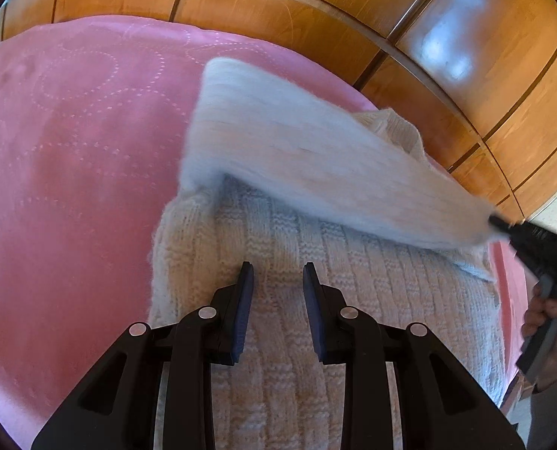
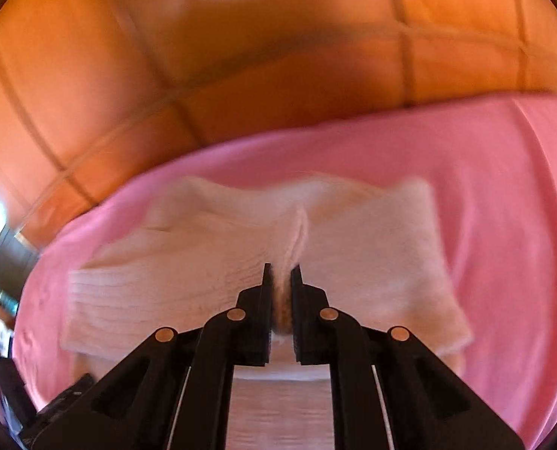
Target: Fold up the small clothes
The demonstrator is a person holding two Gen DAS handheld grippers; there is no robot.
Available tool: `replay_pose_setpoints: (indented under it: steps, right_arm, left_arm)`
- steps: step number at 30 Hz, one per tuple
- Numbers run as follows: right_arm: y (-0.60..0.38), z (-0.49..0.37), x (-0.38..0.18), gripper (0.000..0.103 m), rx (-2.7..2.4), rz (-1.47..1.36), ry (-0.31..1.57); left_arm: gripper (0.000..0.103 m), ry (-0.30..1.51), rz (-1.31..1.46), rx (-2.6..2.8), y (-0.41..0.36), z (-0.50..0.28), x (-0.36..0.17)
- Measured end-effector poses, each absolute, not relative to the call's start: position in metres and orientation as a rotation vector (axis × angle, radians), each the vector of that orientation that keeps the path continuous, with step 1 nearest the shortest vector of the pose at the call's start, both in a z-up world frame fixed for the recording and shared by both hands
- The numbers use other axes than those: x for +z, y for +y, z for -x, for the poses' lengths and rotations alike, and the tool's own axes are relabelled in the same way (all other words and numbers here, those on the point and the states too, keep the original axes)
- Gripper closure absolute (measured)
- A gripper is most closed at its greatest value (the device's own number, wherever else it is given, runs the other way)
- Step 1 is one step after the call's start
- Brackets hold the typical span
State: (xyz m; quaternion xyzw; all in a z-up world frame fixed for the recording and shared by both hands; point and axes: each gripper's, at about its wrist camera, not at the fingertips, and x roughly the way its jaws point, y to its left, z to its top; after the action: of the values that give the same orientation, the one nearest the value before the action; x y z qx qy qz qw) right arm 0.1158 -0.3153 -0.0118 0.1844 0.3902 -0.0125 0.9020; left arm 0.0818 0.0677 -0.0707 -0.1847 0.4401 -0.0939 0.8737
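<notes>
A cream knitted sweater [image 1: 316, 300] lies on a pink blanket [image 1: 72, 168]. My left gripper [image 1: 277, 268] is open and empty, hovering just over the sweater's body. My right gripper [image 2: 281, 273] is shut on a pinched fold of the sweater [image 2: 372, 247] and holds that part lifted. In the left wrist view the right gripper [image 1: 498, 221] shows at the right edge, pulling a ribbed flap [image 1: 297, 150] of the sweater up and across the body. The right wrist view is blurred.
The pink blanket [image 2: 485, 172] covers a bed that spreads to the left. Glossy wooden panels [image 1: 447, 56] rise behind the bed. The person's hand [image 1: 548, 322] holds the right gripper's handle at the right edge.
</notes>
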Motion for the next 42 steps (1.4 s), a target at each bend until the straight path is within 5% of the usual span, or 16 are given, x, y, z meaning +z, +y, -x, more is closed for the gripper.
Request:
replay_pose_setpoints:
  steps: [9, 10, 13, 22, 32, 40, 42]
  right_arm:
    - [-0.334, -0.12, -0.045, 0.095, -0.14, -0.347, 0.868]
    - [-0.333, -0.12, -0.043, 0.092, -0.147, -0.338, 0.873]
    - [-0.33, -0.111, -0.028, 0.051, -0.135, -0.318, 0.82]
    - [-0.268, -0.116, -0.01, 0.027, 0.073, -0.18, 0.778]
    - [-0.284, -0.128, -0.065, 0.014, 0.004, -0.15, 0.802]
    - [-0.283, -0.126, -0.066, 0.01, 0.005, -0.139, 0.794]
    - [-0.282, -0.127, -0.066, 0.01, 0.003, -0.137, 0.794]
  left_arm:
    - [0.077, 0.943, 0.346, -0.157, 0.07, -0.077, -0.063]
    - [0.077, 0.932, 0.343, -0.157, 0.072, -0.075, -0.057]
    - [0.077, 0.872, 0.31, -0.158, 0.073, -0.071, -0.038]
    - [0.077, 0.803, 0.256, -0.168, 0.055, -0.141, -0.008]
    - [0.077, 0.911, 0.174, -0.079, 0.053, -0.215, -0.067]
    - [0.077, 0.822, 0.109, -0.035, 0.033, -0.178, -0.035]
    - [0.064, 0.792, 0.109, -0.053, 0.031, -0.167, -0.024]
